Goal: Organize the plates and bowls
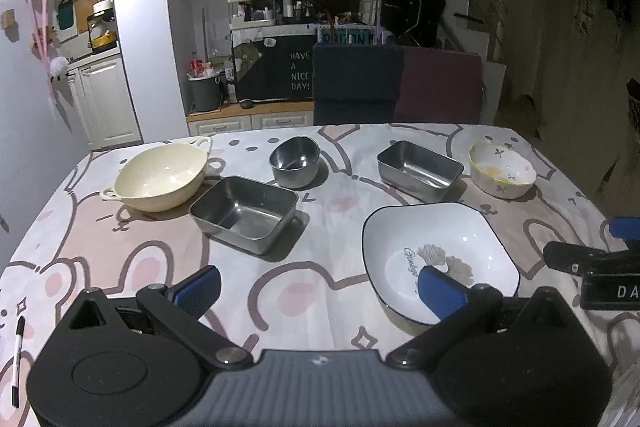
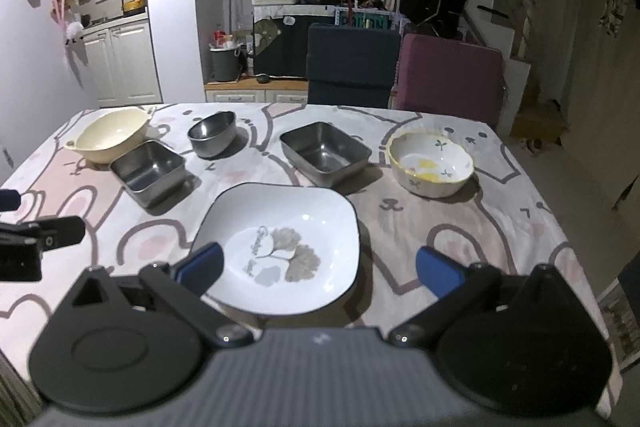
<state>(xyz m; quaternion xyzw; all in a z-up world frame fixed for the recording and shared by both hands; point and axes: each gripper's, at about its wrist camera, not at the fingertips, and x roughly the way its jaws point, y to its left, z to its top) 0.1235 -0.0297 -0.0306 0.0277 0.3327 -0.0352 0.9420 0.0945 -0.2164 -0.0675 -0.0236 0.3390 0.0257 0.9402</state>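
Table (image 2: 500, 235) with bunny cloth is carrying six separate dishes, nothing stacked. White square plate (image 2: 280, 247) is sitting nearest, directly ahead of the right gripper (image 2: 318, 269), its near rim between the spread jaws. For the left gripper (image 1: 320, 287) it's lying off to the right, behind that jaw's tip. Right hand looks nearer, so likely the first pick. Cream handled bowl (image 1: 160, 177), near steel tray (image 1: 244, 213), far steel tray (image 2: 325, 151), floral bowl (image 2: 431, 163) and round steel bowl (image 1: 295, 161) are lying beyond the jaws, well apart. Both grippers are gaping wide, holding nothing.
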